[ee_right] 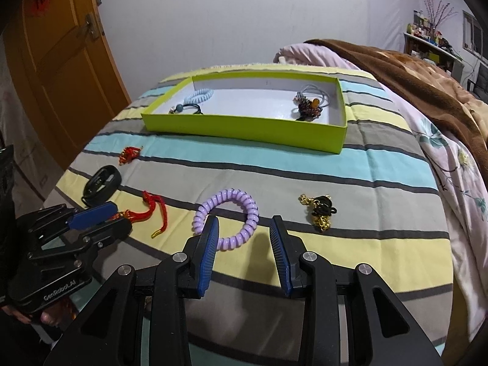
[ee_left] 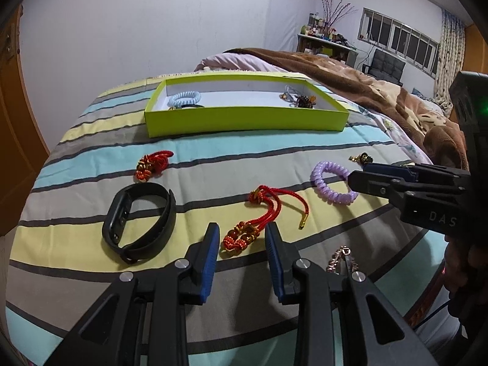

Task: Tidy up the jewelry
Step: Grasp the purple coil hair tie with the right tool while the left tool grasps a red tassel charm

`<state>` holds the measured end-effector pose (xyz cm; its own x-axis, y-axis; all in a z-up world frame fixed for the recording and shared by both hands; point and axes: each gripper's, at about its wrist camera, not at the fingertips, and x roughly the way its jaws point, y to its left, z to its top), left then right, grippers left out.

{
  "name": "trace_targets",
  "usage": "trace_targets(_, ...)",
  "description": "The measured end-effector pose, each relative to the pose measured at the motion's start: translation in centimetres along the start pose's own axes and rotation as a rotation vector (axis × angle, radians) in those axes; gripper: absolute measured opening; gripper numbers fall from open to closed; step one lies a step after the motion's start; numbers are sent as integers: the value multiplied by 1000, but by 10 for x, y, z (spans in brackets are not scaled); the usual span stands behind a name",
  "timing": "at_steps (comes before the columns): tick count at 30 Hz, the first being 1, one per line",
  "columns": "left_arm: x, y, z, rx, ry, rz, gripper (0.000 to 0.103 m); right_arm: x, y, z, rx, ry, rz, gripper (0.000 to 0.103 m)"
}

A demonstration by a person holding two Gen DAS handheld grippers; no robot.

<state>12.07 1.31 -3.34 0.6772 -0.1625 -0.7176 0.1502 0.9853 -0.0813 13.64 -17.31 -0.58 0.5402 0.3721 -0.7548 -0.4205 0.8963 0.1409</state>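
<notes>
A red cord bracelet with beads point(ee_left: 259, 219) lies on the striped bedspread, its beaded end between the tips of my left gripper point(ee_left: 242, 227), which stands open just above it. My right gripper point(ee_right: 244, 219) is open over a purple coil bracelet point(ee_right: 231, 195); its left finger overlaps the coil's near edge without pressing it. Behind them sits a lime-green box point(ee_right: 244, 126) holding a light-blue coil point(ee_right: 199, 94) and beaded pieces point(ee_right: 308, 103).
A black wristband point(ee_left: 113, 222) and a small red knot charm point(ee_left: 152, 164) lie to the left. A gold-and-black charm point(ee_right: 320, 210) is at the right, a pinkish chain point(ee_left: 340, 257) near my left gripper. A brown blanket point(ee_right: 427, 70) covers the bed's right side.
</notes>
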Motion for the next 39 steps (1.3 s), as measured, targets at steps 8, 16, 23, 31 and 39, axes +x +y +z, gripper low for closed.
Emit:
trace_targets(8, 6, -6, 0, 30, 0, 37, 32, 17, 4, 3, -33, 42, -48, 24)
trace_targets(16, 3, -12, -2, 47, -19, 57, 18, 12, 0, -1, -22, 26, -35, 10)
trace_targets(23, -7, -8, -4, 5, -35, 17, 16, -5, -5, -7, 8, -11, -22, 9)
trace_targets(31, -28, -11, -1, -2, -88, 14, 16, -26, -8, -8, 37, -64, -11, 9)
trace_targets(39, -42, -10, 3, -19, -120, 9, 16, -44, -5, -8, 39, -103, -2, 9)
